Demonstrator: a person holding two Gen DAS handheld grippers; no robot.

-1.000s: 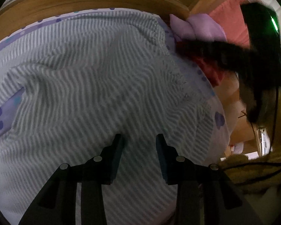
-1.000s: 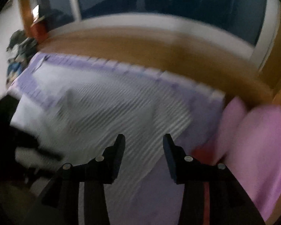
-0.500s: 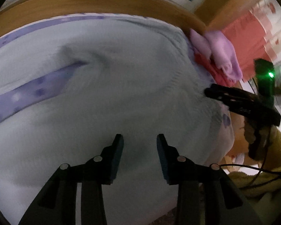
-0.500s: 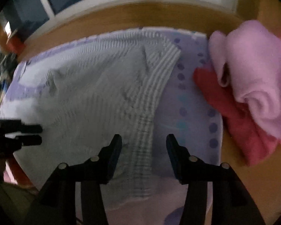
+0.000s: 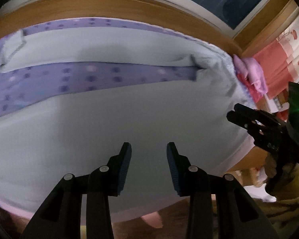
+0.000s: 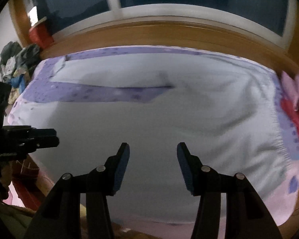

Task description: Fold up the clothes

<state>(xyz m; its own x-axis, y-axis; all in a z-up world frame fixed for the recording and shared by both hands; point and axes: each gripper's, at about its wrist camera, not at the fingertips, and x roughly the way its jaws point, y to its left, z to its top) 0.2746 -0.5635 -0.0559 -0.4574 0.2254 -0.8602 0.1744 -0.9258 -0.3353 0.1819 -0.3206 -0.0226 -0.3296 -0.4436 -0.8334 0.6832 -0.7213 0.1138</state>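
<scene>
Left wrist view has the pale garment (image 5: pixel 149 119) spread flat over a purple dotted sheet (image 5: pixel 89 79), one long part running along the far side with a strip of sheet showing between it and the main body. The left hand-held gripper (image 5: pixel 149 165) hangs over the near half, tilted downward, jaws apart with nothing between them. The right hand-held gripper (image 6: pixel 153 165) does the same from its own side, released and empty too, and it pokes in at the right edge of the left view over the garment's edge. Everything is motion-blurred, so the fabric pattern is hard to make out. A pink and red pile (image 6: pixel 295 103) sits at the right, partly cut off, beside the wooden ledge (image 6: pixel 169 33).
</scene>
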